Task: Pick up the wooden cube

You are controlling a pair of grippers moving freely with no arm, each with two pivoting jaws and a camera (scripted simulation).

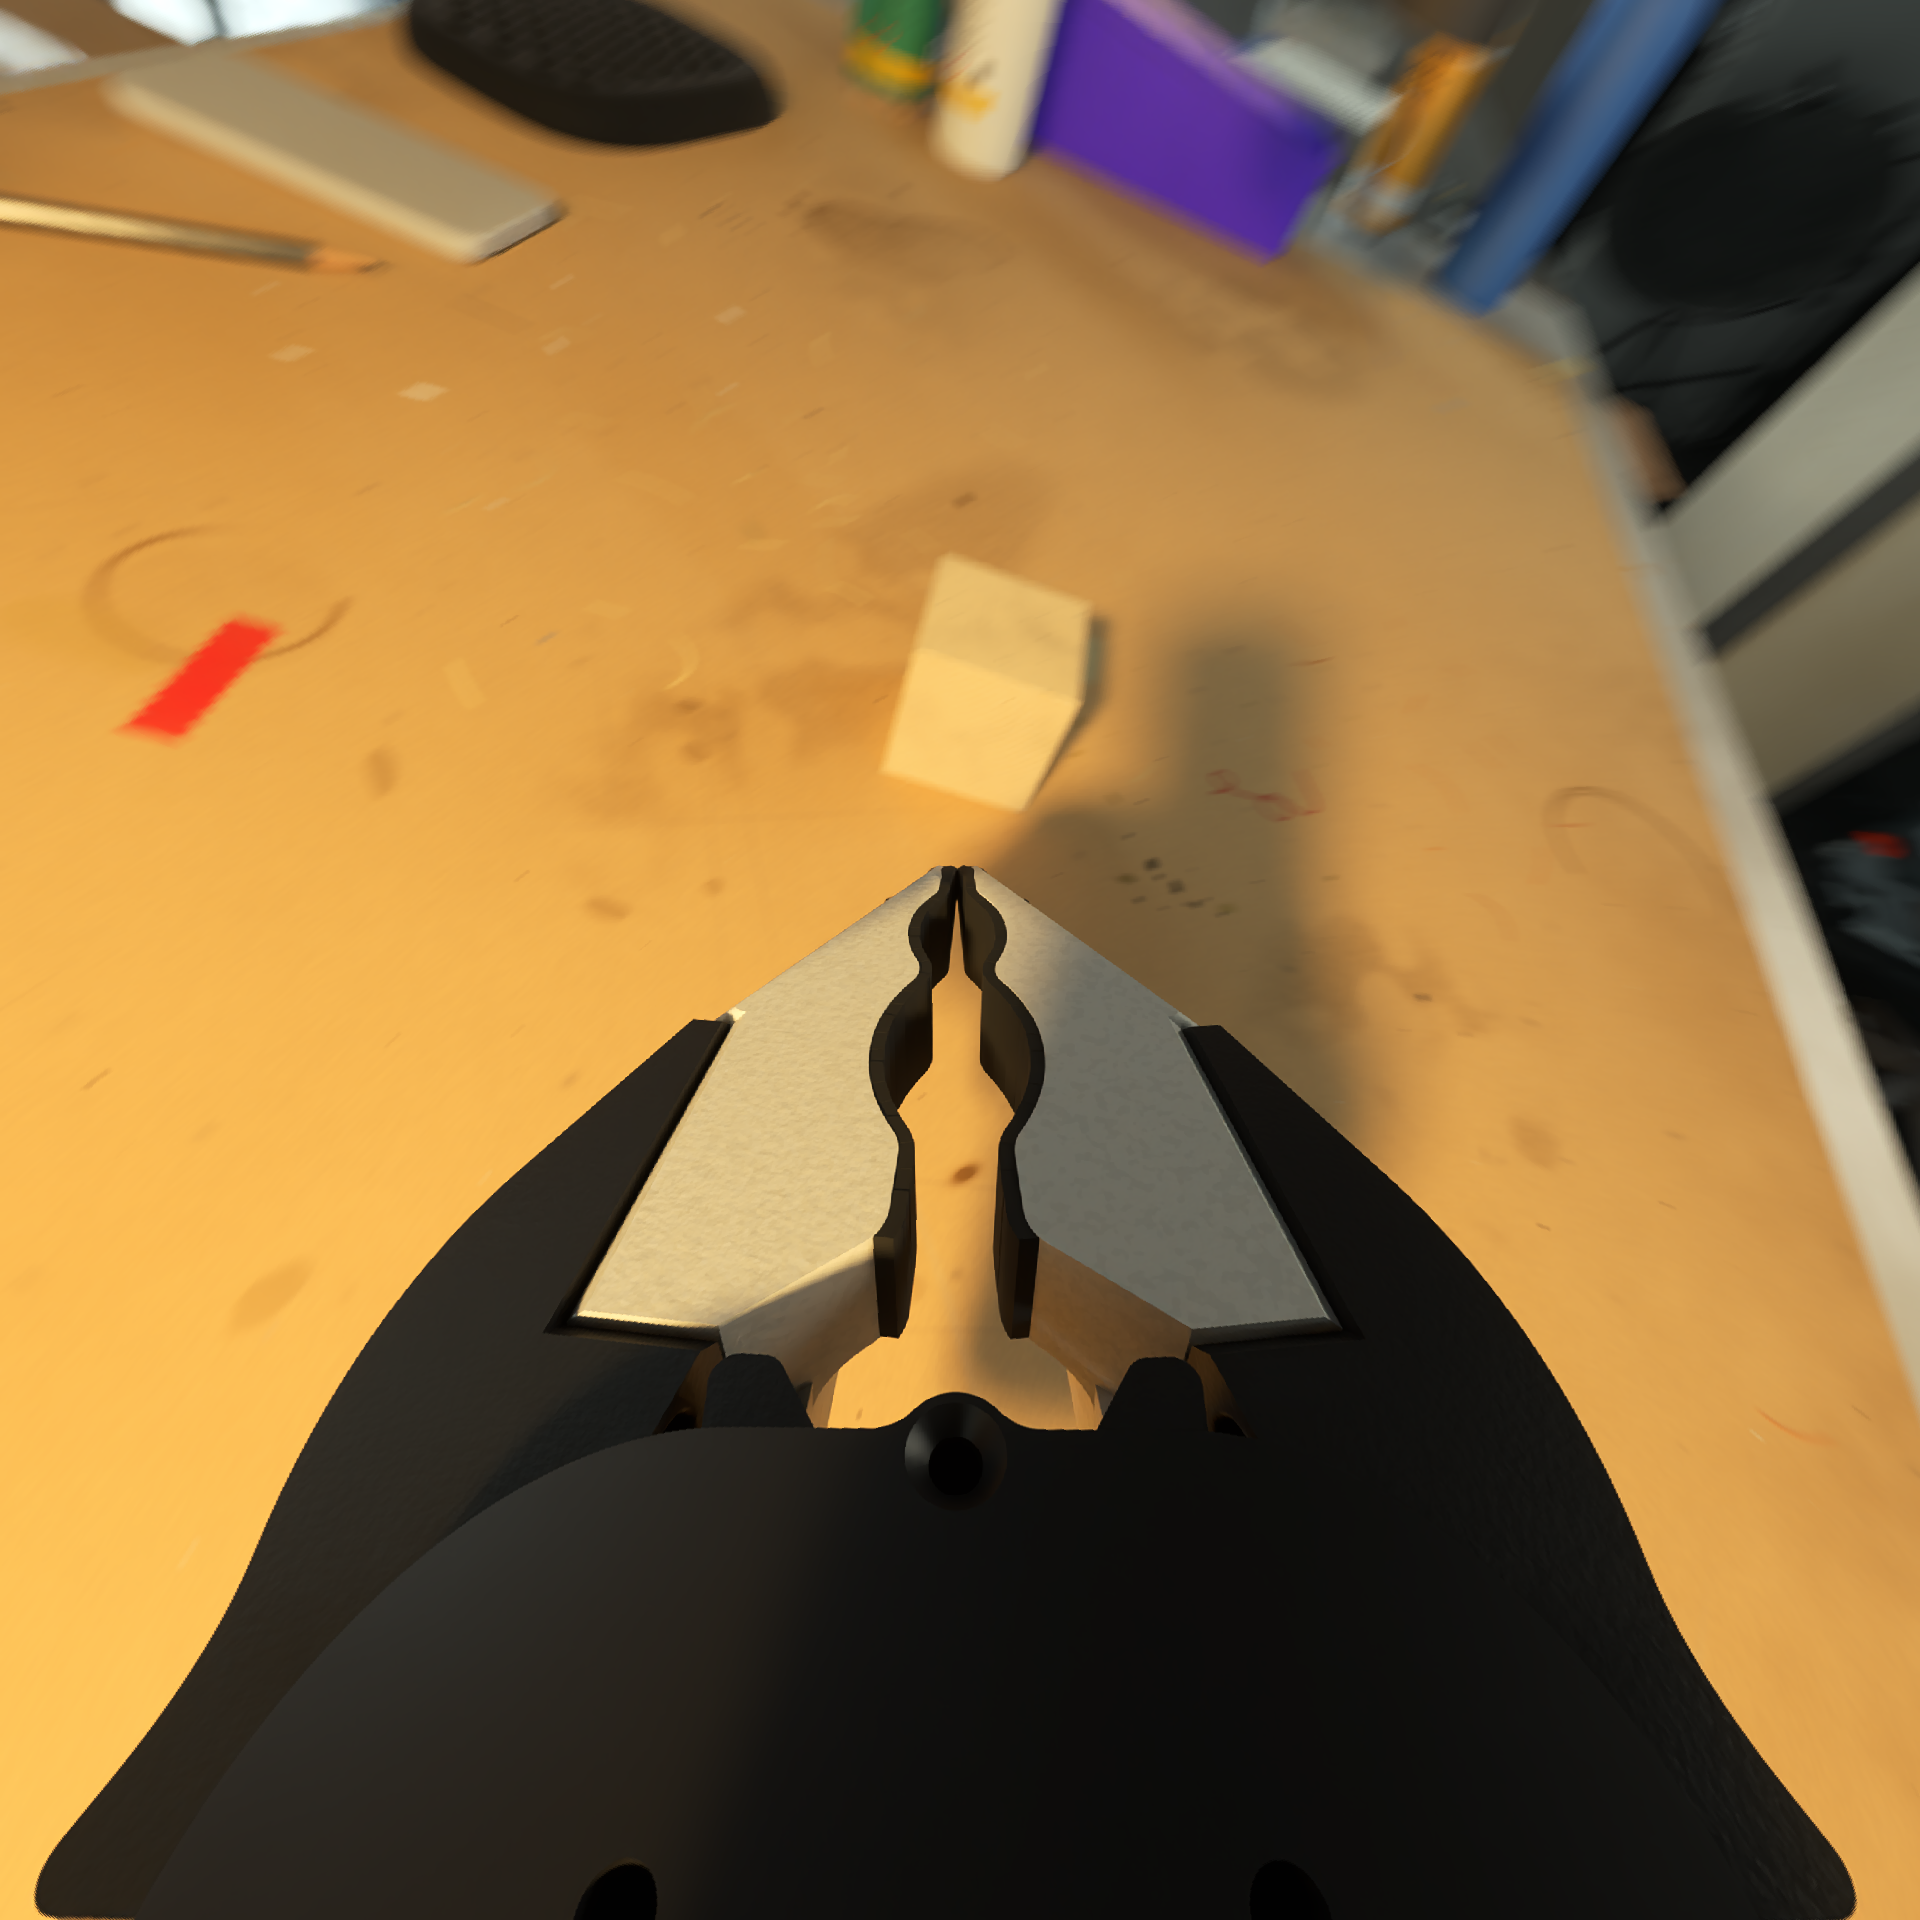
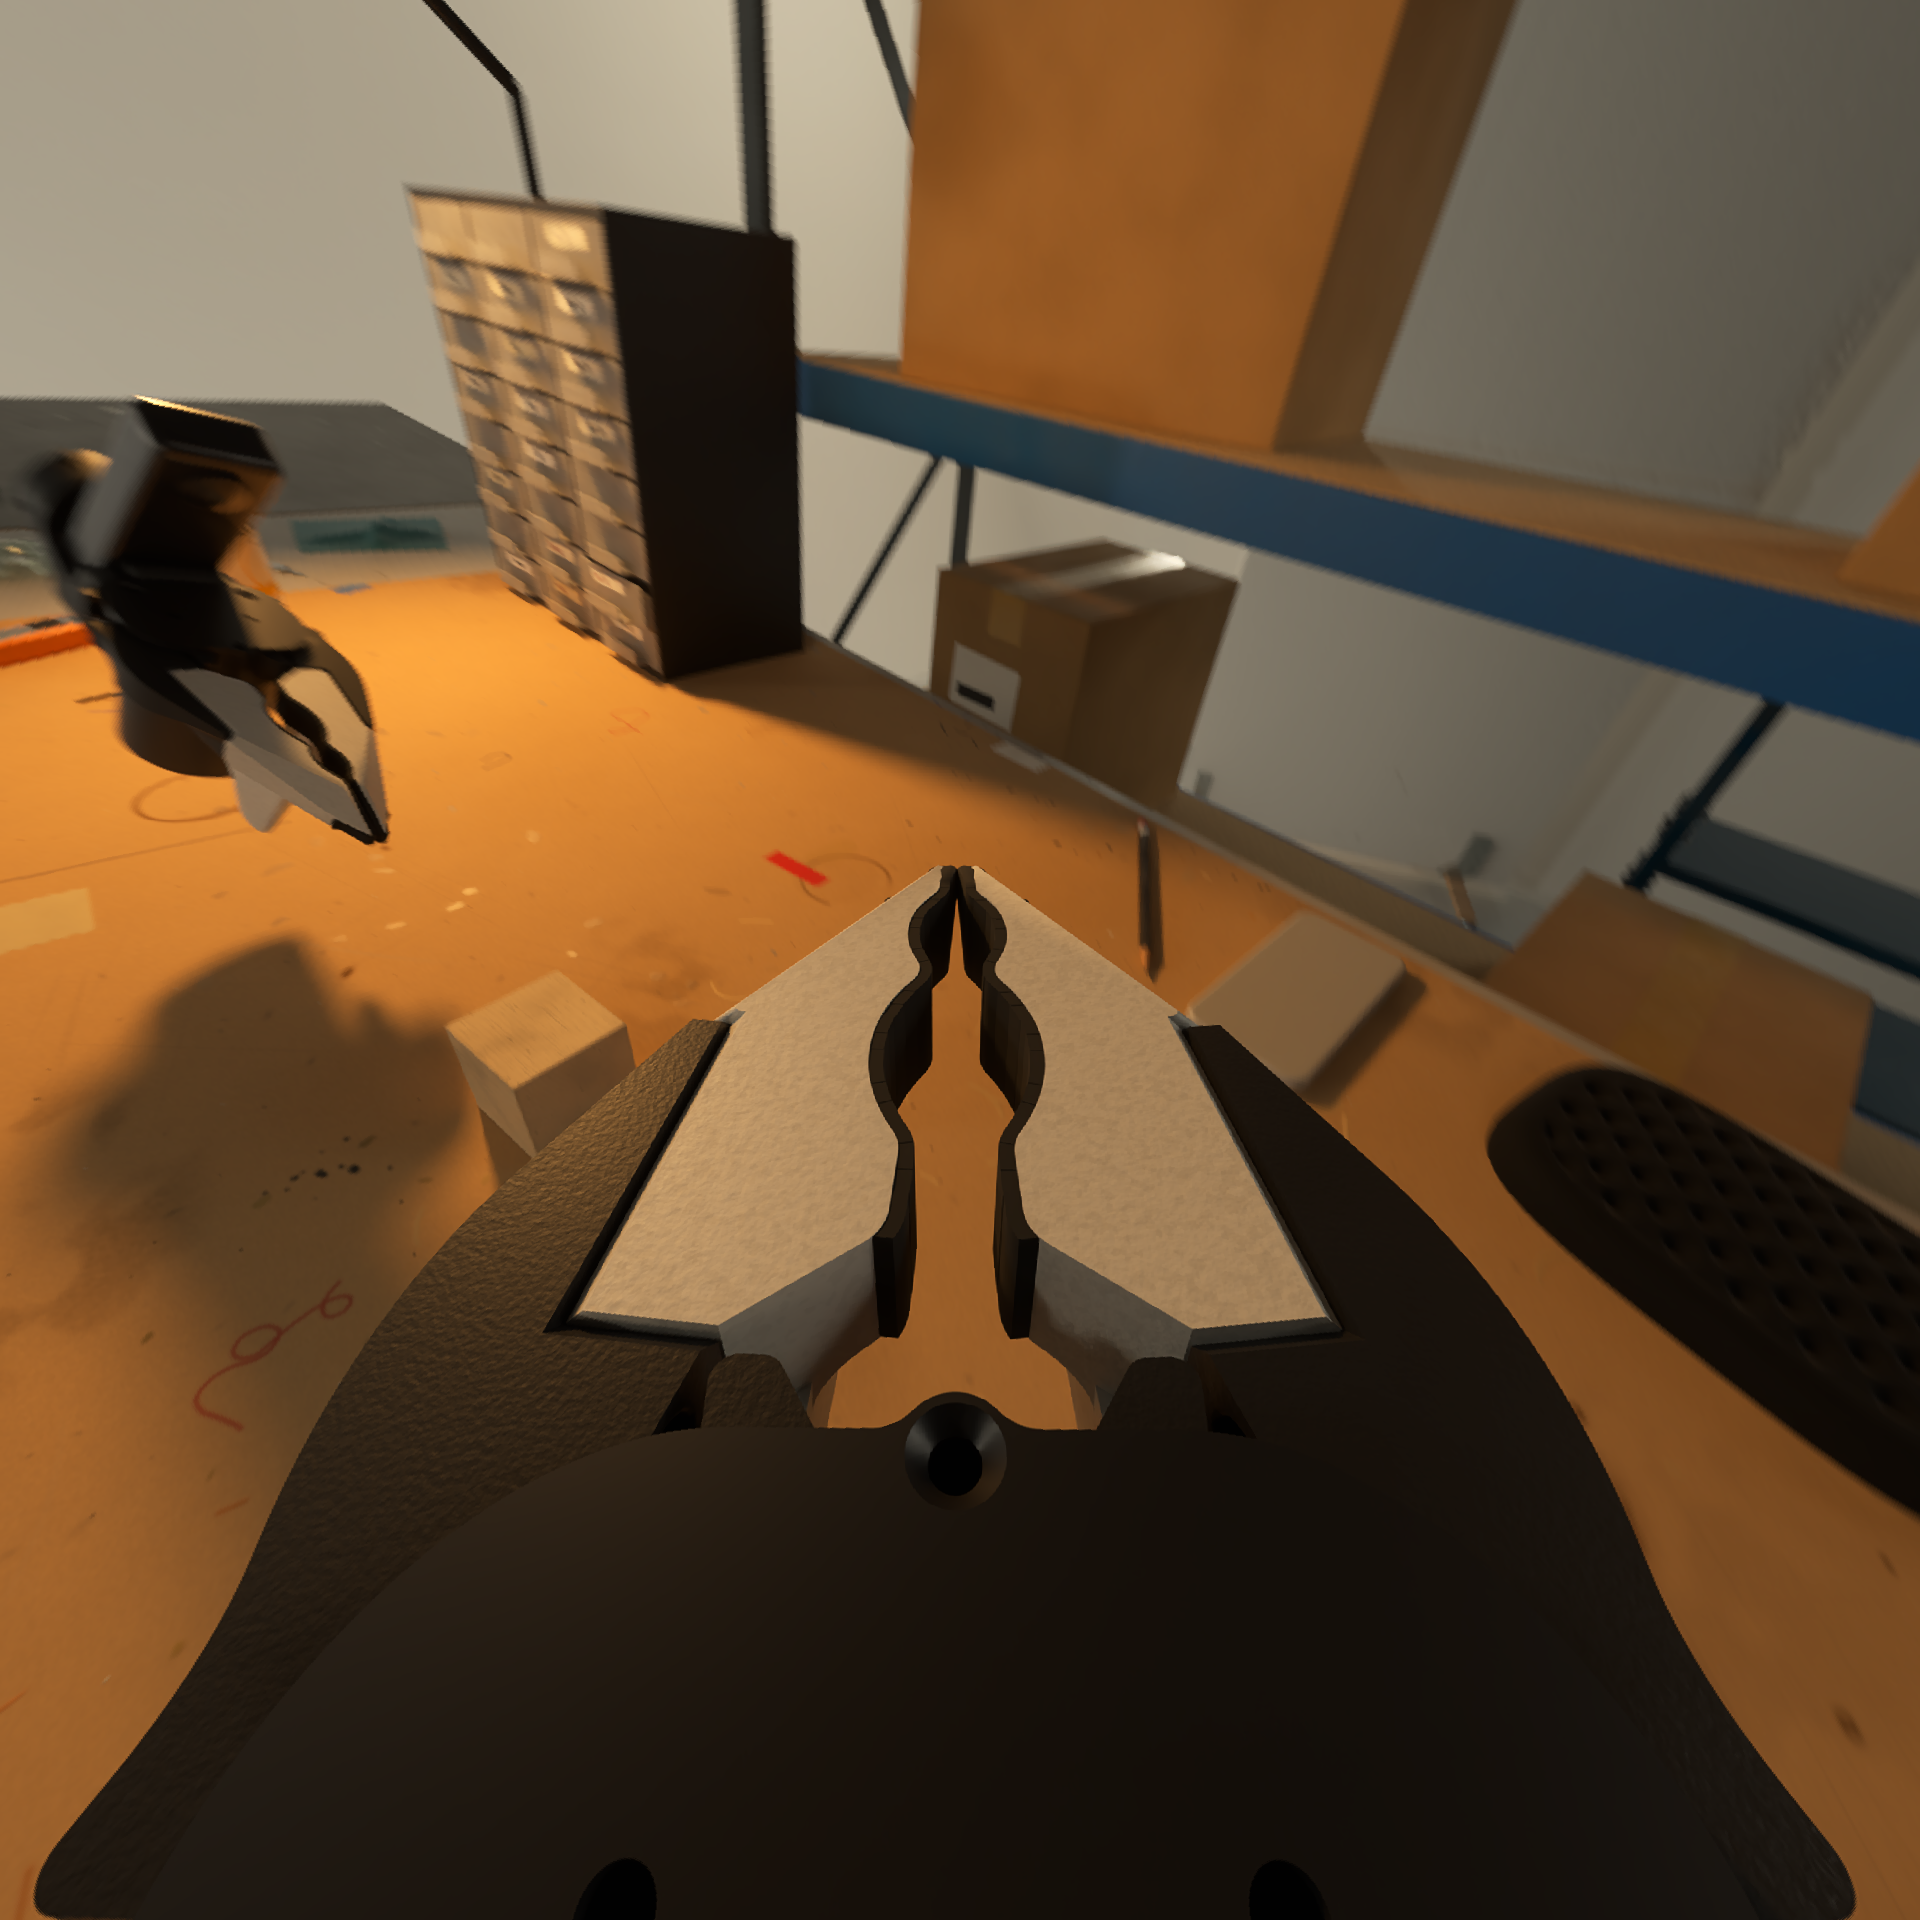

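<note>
A pale wooden cube [image 1: 992, 681] rests on the orange-brown table [image 1: 520, 935], a little ahead of my left gripper [image 1: 957, 871] and apart from it. The left gripper is shut and empty, its tips touching. In the right wrist view the cube [image 2: 540, 1049] lies low left of my right gripper [image 2: 957, 871], partly hidden behind its left finger. The right gripper is shut and empty. The left gripper also shows in the right wrist view [image 2: 364, 826], hovering above the table beyond the cube.
A red tape mark [image 1: 203, 675], a pencil [image 1: 187, 237], a flat beige block [image 1: 332, 156] and a black perforated pad [image 1: 592, 68] lie on the table. A purple box [image 1: 1174, 125] and bottles stand at the far edge. A drawer cabinet [image 2: 613, 436] and shelf with cardboard boxes [image 2: 1081, 665] stand beyond.
</note>
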